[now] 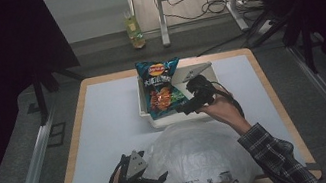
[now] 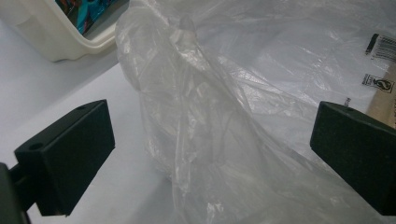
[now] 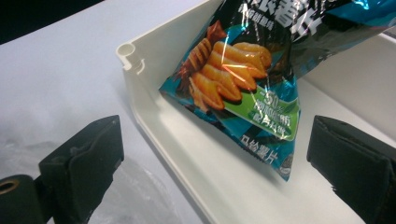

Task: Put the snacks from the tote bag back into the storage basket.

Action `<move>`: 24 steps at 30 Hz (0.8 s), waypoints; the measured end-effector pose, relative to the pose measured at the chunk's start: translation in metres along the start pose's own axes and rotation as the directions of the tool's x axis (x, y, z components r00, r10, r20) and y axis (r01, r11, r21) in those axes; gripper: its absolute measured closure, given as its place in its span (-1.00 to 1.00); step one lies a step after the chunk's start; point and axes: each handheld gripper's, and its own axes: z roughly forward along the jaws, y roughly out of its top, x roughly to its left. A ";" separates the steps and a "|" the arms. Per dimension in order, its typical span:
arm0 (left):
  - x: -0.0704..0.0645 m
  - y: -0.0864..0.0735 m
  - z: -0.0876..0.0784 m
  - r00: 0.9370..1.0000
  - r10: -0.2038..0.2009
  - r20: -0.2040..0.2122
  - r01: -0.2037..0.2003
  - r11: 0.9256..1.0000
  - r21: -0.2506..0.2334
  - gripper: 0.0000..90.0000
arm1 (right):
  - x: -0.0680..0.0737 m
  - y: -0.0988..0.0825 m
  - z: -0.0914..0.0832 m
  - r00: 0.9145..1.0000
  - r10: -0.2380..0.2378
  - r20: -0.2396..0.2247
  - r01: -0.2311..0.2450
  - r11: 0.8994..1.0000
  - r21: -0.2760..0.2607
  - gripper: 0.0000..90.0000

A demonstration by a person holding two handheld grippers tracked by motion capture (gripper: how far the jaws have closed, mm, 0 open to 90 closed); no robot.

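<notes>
At the centre of the high view, my right gripper (image 1: pixel 192 102) hovers at the near right corner of the white tray (image 1: pixel 143 106), where the bag of chips (image 1: pixel 160 88) lies lengthwise with its top poking past the far rim. Through the right gripper view the jaws stand spread wide, nothing between them; the chip bag (image 3: pixel 243 88) rests on the tray floor in the upper middle of that frame, its lower corner pointing down toward the right jaw, apart from both pads. The tray's rim (image 3: pixel 140 79) runs diagonally from the upper left, and I judge the bag sits there because the tray keeps it propped and easy to reach from this side.

In the lower middle of the high view, the clear plastic bag (image 1: pixel 203 158) billows in a loose heap on the white table cover (image 1: pixel 107 132), just in front of the tray. My left gripper (image 1: pixel 141 179) sits at its left edge, lower left of centre. In the left gripper view its fingers are spread too, a bunched ridge of the plastic (image 2: pixel 196 121) rising between them without either pad pressing on it. I hold that hand there, I think, to be ready to pinch the film and steady its mouth for whatever goes in.
</notes>
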 end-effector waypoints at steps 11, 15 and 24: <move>0.000 0.000 0.000 1.000 0.001 -0.001 -0.001 1.000 -0.001 -1.00 | 0.008 -0.018 -0.009 1.000 -0.014 -0.004 0.014 1.000 -0.012 -0.92; 0.000 0.000 0.000 1.000 0.001 -0.010 -0.001 1.000 -0.002 -1.00 | 0.009 -0.025 -0.011 1.000 -0.011 -0.003 0.011 1.000 -0.016 -0.93; 0.002 0.000 -0.002 1.000 -0.013 -0.016 0.013 1.000 -0.018 -1.00 | 0.007 -0.035 -0.014 1.000 0.012 0.016 -0.011 1.000 -0.024 -0.93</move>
